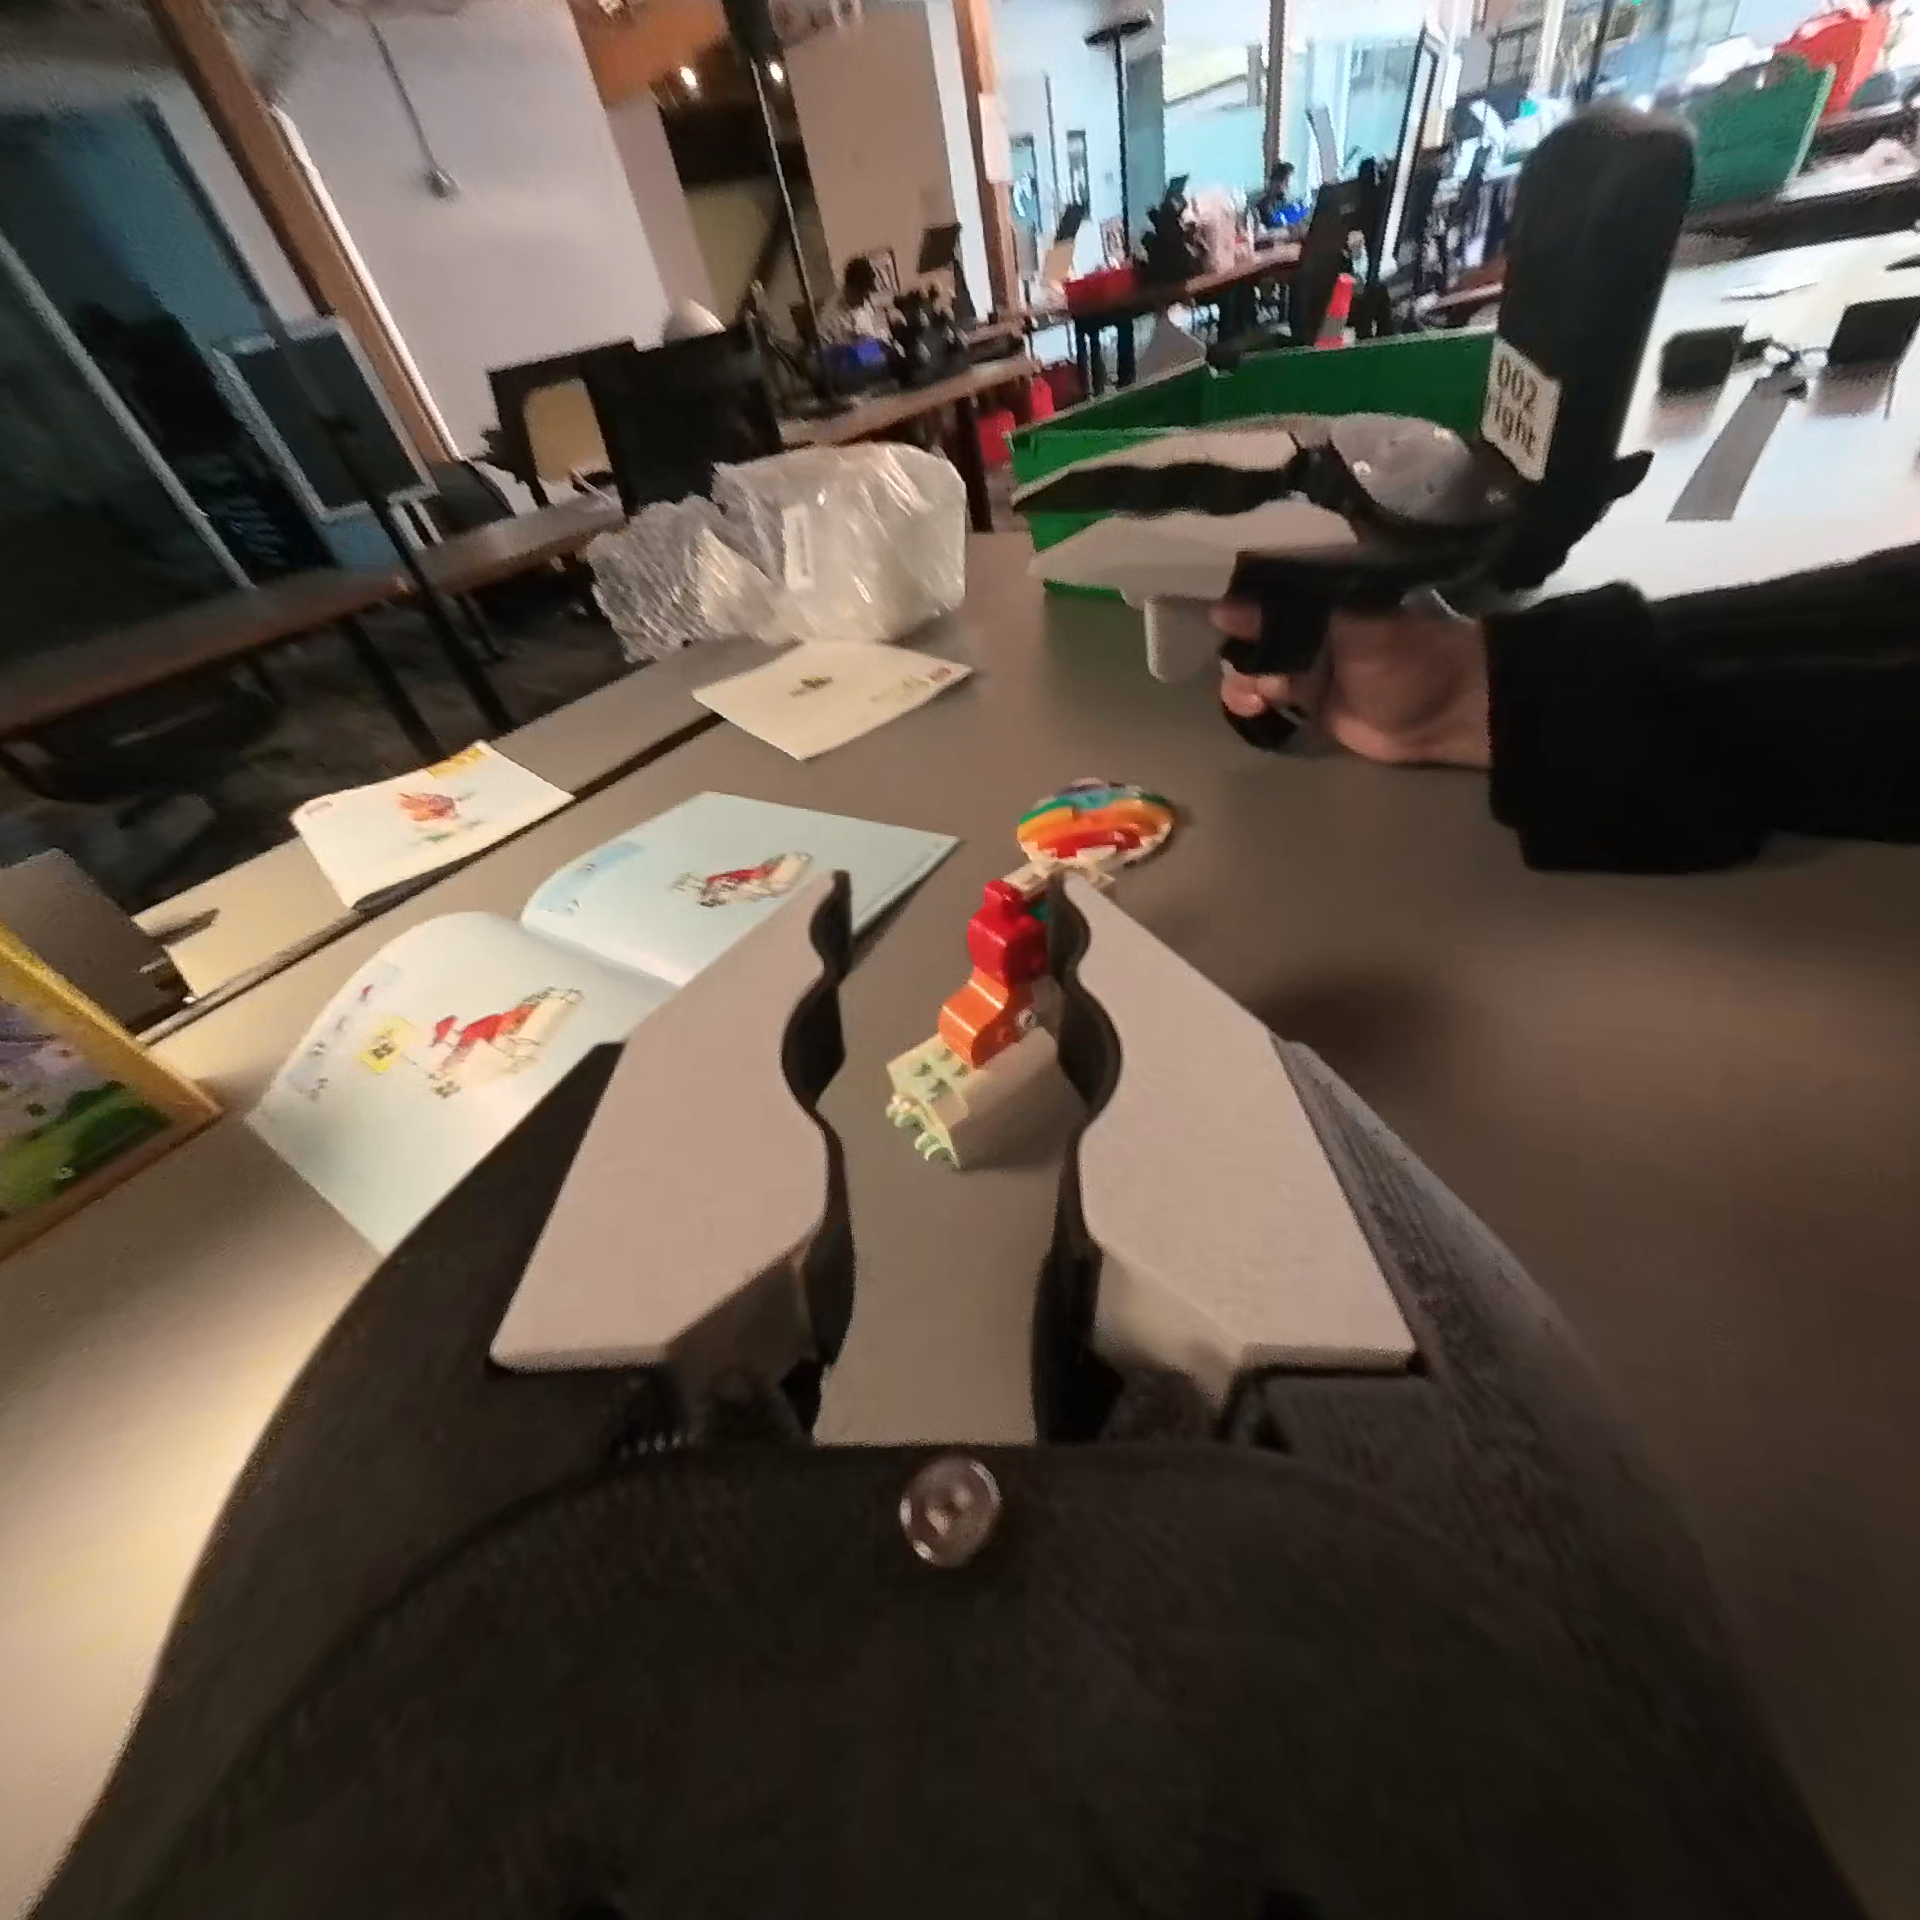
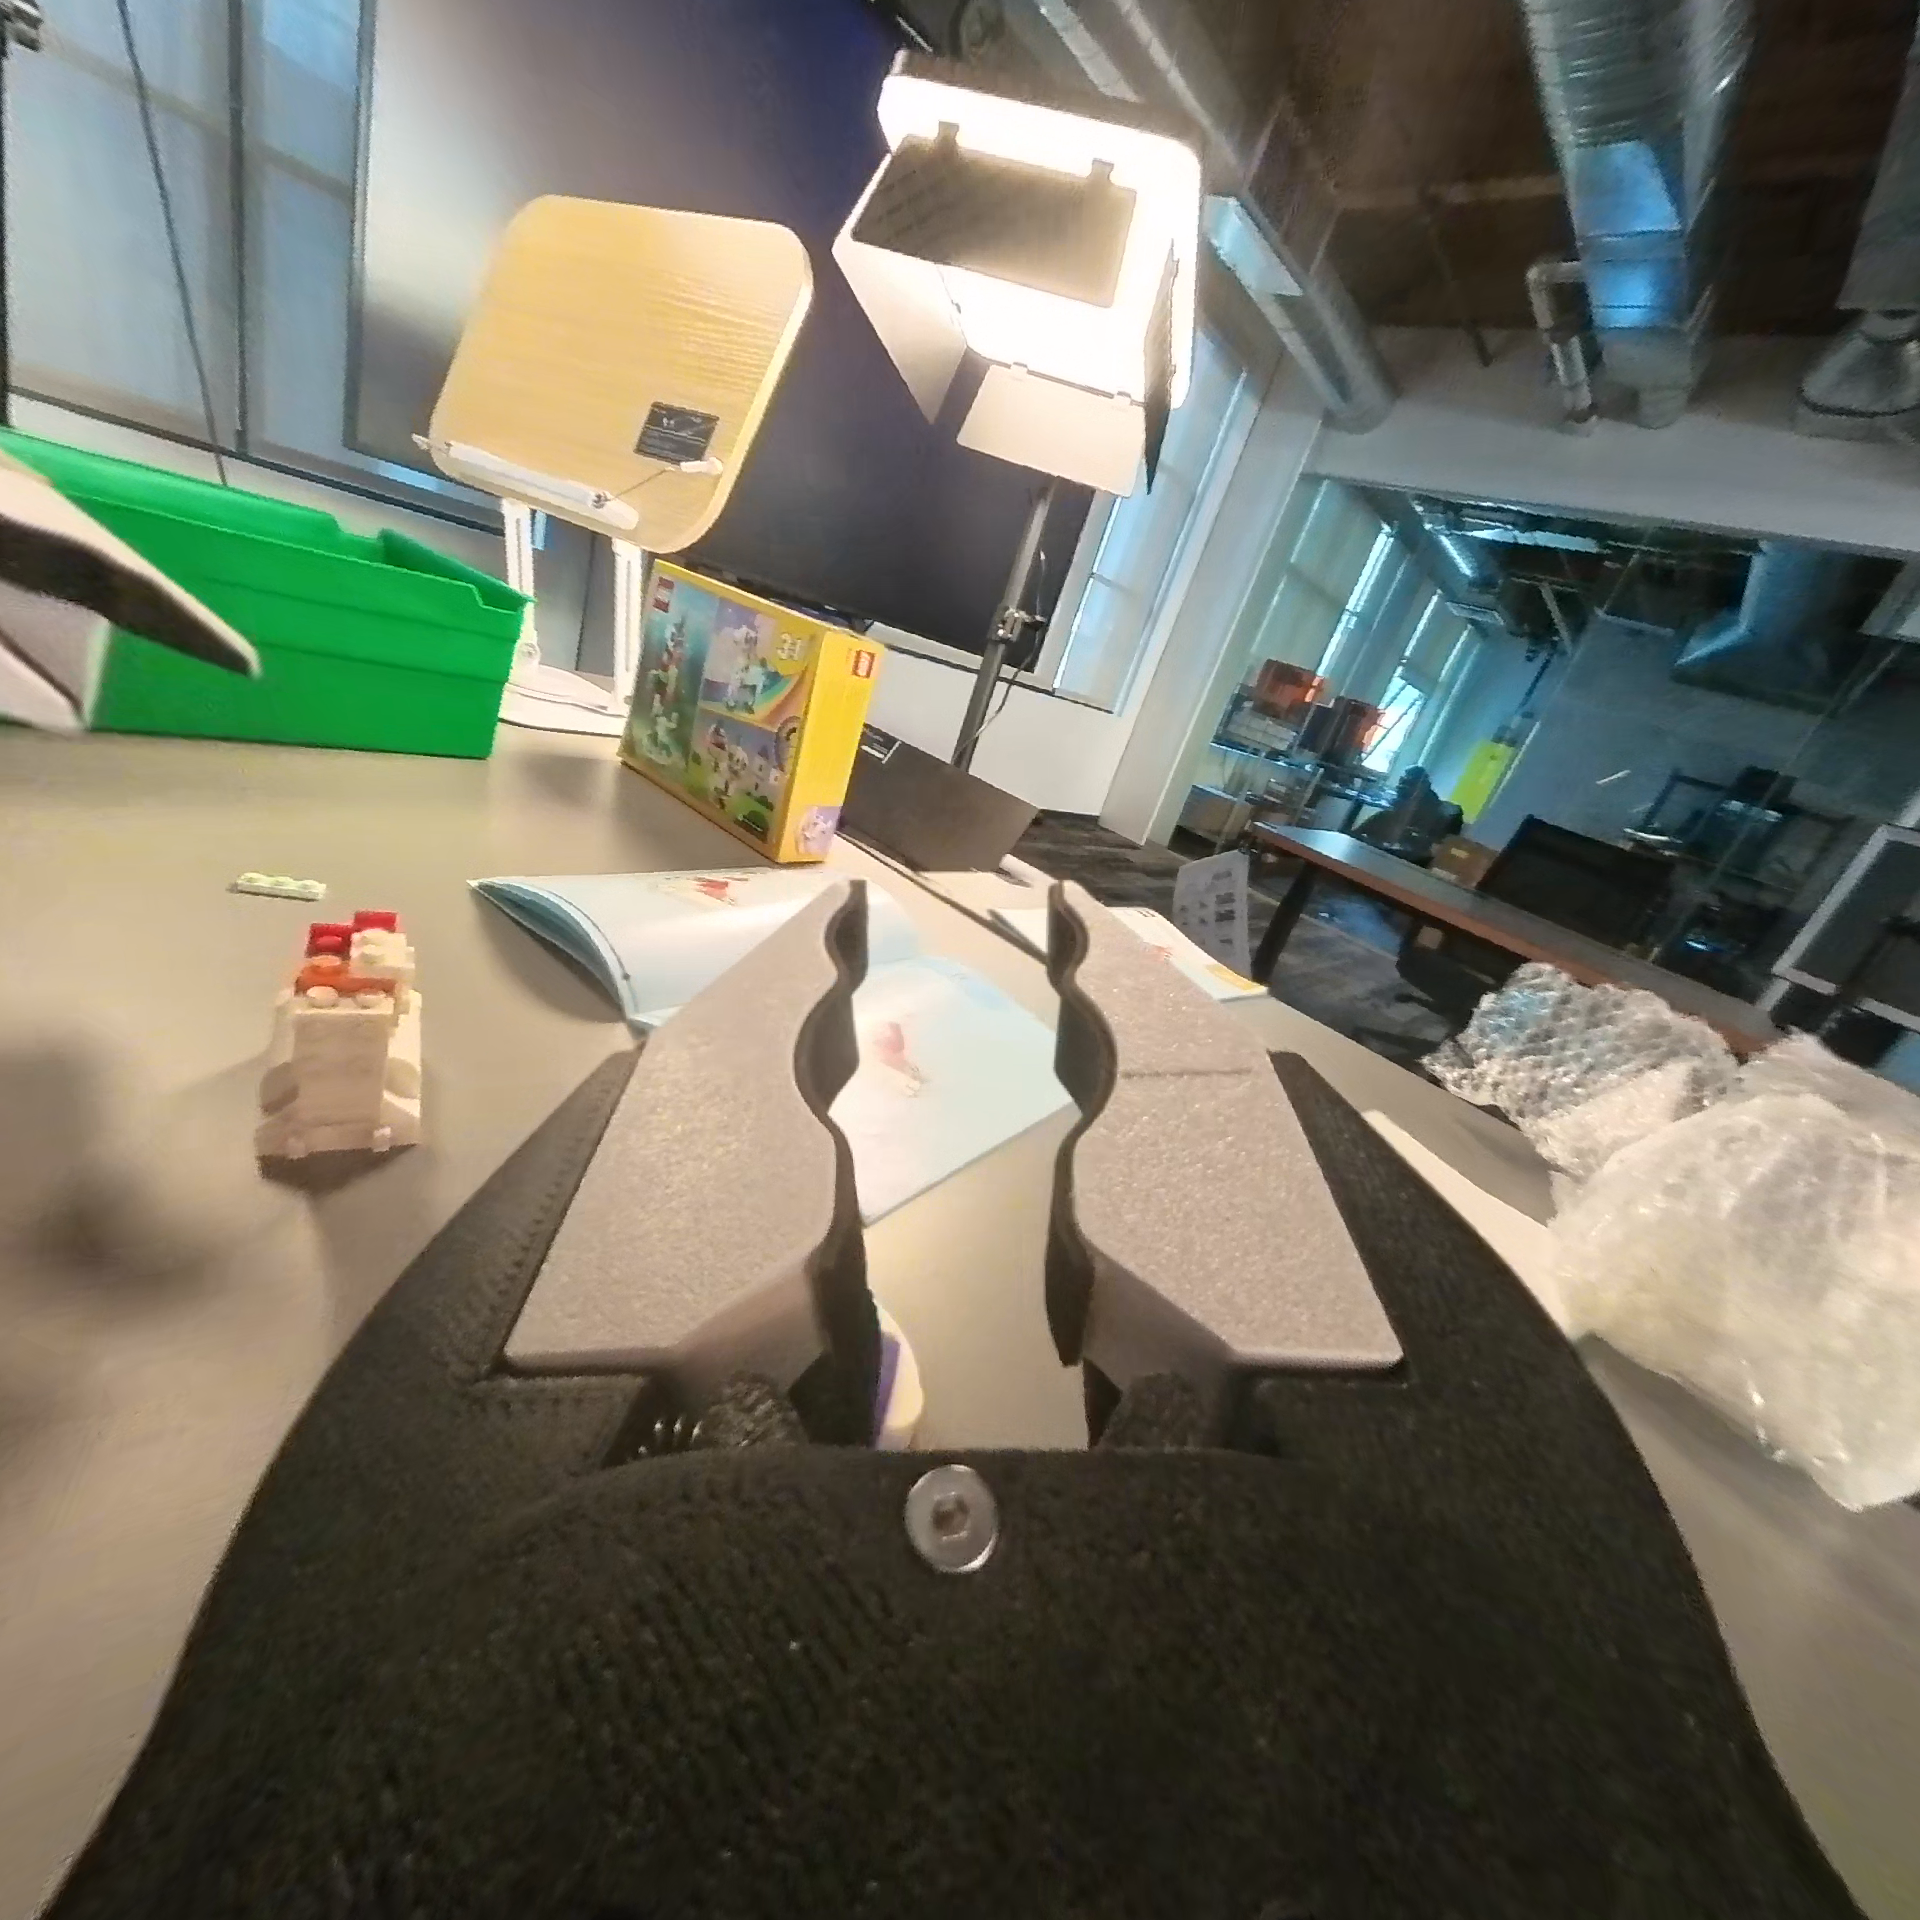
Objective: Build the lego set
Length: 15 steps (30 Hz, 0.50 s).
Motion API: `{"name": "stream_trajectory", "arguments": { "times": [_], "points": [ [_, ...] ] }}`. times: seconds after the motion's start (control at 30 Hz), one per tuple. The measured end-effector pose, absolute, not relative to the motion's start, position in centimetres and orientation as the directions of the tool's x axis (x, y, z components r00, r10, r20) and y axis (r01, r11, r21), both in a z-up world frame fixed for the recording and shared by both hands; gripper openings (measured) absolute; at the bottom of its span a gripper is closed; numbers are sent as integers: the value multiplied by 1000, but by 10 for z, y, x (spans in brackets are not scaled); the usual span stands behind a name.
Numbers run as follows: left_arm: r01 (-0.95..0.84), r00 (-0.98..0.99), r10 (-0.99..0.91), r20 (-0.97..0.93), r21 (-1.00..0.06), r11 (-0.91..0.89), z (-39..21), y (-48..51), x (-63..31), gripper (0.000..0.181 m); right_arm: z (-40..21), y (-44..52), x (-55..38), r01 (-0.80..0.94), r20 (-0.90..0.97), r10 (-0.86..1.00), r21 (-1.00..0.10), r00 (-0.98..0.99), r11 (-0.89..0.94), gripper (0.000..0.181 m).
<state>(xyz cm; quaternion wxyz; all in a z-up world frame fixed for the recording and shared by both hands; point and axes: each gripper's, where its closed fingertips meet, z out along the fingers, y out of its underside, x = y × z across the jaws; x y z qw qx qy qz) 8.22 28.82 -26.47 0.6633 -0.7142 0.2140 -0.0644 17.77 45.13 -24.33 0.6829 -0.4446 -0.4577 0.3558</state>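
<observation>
Your left gripper [image 1: 951, 925] fingers spread, straddling white-orange-red lego build [image 1: 982, 1023] on grey table [image 1: 1455, 1091], lined up for grasp. Your right gripper [image 2: 951, 925] fingers spread, empty; build at its 9 o'clock, open light-blue instruction booklet [image 2: 935, 1091] at 12 for reference.

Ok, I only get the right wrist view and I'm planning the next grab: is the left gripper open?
Observer: Yes. The left gripper is open, and the model shows between its fingers; I cannot tell if they touch it.
Operator: Any parts behind the model?
Observer: A rainbow disc lies just beyond it.
</observation>
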Motion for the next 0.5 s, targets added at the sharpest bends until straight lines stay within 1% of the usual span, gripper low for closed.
{"name": "stream_trajectory", "arguments": {
  "times": [0.1,0.23,0.37,0.5],
  "points": [
    [-200,910,-365,-196,-979,26,-252,285,80,38,-245,455,178,-62,322,880,-929,350,365,33],
    [-222,924,-296,-242,-970,99,-235,276,70,39,-245,455,179,-36,357,856,-917,374,398,32],
    [-184,961,-179,-212,-970,161,-212,251,43,42,-247,458,179,-7,384,834,-907,395,421,33],
    [-184,982,4,-186,-962,201,-202,206,-1,44,-248,463,179,1,379,828,-909,413,416,33]
  ]
}}
